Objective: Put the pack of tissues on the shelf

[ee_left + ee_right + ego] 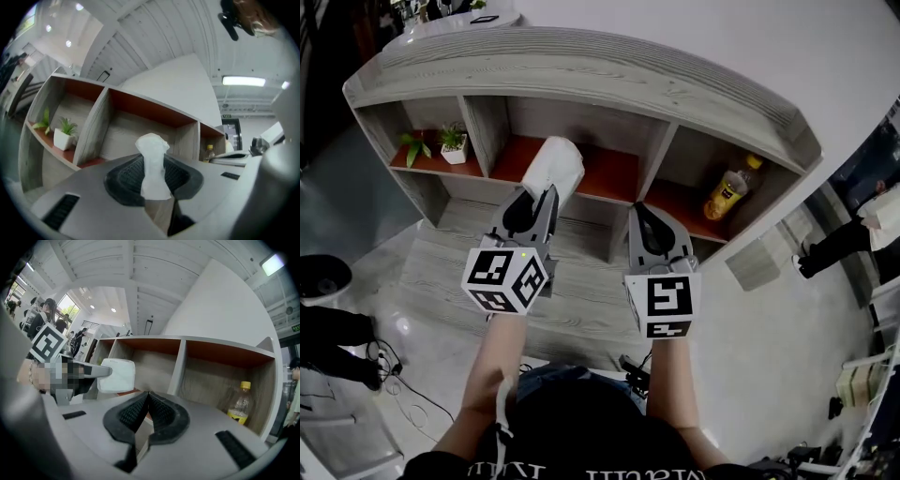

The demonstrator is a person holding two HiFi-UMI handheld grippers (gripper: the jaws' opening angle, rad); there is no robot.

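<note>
The left hand-held gripper [540,199] has its jaws pinched narrowly on the white pack of tissues [555,167], which sticks out ahead of them at the mouth of the middle compartment of the grey wooden shelf [581,70]. Whether the pack touches the red shelf board I cannot tell. The right hand-held gripper [643,214] hangs just to the right of it, jaws pressed together with nothing between them. A small potted plant [453,142] stands in the left compartment, and a yellow bottle [727,194] in the right.
</note>
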